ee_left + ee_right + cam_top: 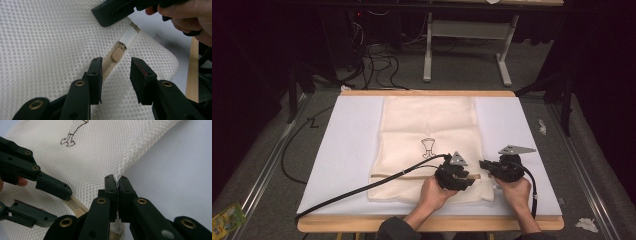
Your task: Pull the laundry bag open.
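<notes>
A cream mesh bag point(427, 125) with a small dark print lies flat on the white sheet. A tan zipper point(402, 175) runs across its near end. My left gripper point(115, 67) is open, its jaws on either side of the zipper line just short of the tan zipper pull point(116, 53), which sits below a white fabric tab point(128, 37). My right gripper point(116, 180) is shut on the bag's mesh edge point(125, 162) at the near right corner. In the high view the left gripper point(469, 177) and right gripper point(484, 165) sit close together, tips almost meeting.
The white sheet point(347, 150) covers a wooden table point(427, 223). The left gripper's black cable point(362, 192) trails across the sheet to the near left corner. Beyond the table stand a white desk frame point(428, 50) and floor cables point(382, 65).
</notes>
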